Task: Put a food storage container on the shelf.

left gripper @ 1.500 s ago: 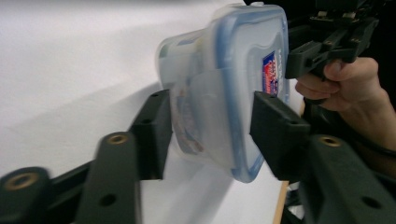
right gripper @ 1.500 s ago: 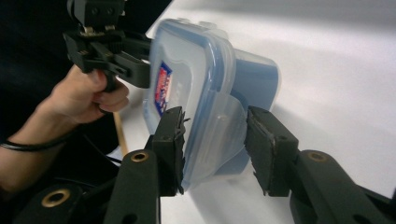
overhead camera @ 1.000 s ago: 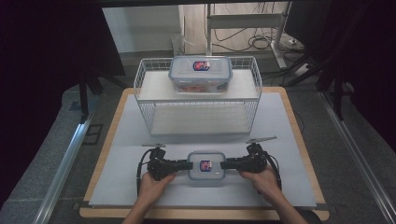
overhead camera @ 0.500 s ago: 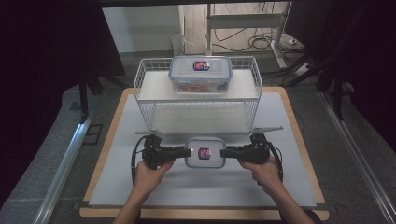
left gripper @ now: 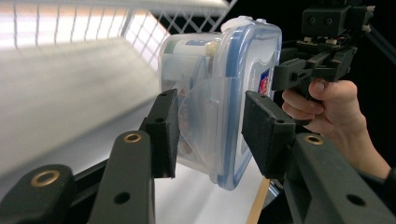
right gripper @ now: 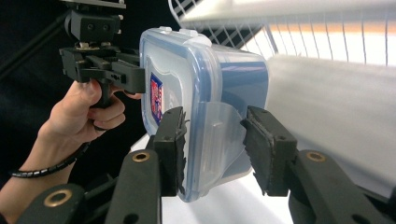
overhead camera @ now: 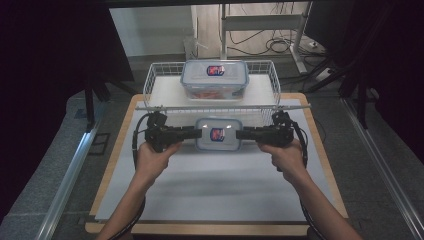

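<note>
High view shows the clear rectangular plastic food container with a blue-rimmed snap lid and a red label [overhead camera: 218,134] carried between the 2 grippers, level with the near rim of the white wire basket [overhead camera: 155,85]. The left gripper [overhead camera: 194,133] clamps its jaws on the container's left end, the right gripper [overhead camera: 243,133] on its right end; in each gripper view the black pads sit on either side of a translucent lid latch, one pad against the lid face and one against the base. Compared with 1 second ago, when the container lay low on the white tabletop [overhead camera: 215,185] near the person's hands, it has risen and moved forward, and now hangs clear of the surface just in front of the basket. A 2nd identical lidded container [overhead camera: 214,79] already rests inside the basket at its far side. The lift looks done, so the remaining work is probably to carry the load over the rim and lower it into the free near part of the basket without catching the wire edge.
</note>
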`<state>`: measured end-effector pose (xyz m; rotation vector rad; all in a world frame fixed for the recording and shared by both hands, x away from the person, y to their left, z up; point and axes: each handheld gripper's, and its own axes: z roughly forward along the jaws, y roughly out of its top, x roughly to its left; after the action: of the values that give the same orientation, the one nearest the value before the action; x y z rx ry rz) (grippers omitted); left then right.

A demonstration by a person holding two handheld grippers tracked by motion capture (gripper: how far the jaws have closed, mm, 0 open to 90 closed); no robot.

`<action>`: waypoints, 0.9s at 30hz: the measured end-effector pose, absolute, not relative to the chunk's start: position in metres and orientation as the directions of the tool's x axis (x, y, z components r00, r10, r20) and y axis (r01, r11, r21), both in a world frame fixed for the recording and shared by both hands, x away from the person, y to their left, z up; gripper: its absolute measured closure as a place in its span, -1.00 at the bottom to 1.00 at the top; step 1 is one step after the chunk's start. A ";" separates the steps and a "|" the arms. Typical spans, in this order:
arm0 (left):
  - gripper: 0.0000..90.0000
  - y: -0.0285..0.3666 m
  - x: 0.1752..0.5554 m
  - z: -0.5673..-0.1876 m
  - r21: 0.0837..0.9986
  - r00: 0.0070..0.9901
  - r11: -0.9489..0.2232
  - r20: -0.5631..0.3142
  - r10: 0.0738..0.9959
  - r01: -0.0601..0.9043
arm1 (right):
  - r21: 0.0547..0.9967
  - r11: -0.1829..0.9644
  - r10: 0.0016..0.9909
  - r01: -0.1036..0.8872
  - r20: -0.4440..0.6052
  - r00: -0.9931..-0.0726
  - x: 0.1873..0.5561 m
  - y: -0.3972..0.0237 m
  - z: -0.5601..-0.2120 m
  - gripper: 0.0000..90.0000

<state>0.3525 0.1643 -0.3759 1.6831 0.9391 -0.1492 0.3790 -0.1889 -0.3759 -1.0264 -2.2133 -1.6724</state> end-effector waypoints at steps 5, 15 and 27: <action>0.27 0.165 0.362 -0.351 0.775 0.679 -0.032 -0.532 0.506 0.631 | 0.791 0.110 0.412 0.602 0.515 -0.752 0.389 -0.187 -0.354 0.31; 0.27 0.171 0.391 -0.300 0.799 0.693 -0.006 -0.518 0.501 0.601 | 0.821 0.083 0.435 0.566 0.481 -0.761 0.415 -0.181 -0.297 0.30; 0.27 0.180 0.436 -0.274 0.784 0.667 0.061 -0.564 0.487 0.618 | 0.820 0.037 0.460 0.572 0.494 -0.738 0.459 -0.171 -0.256 0.29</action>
<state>0.4356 0.1802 -0.2735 1.5801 0.9352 -0.1250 0.4586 -0.1705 -0.2565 -1.0954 -2.1922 -1.8121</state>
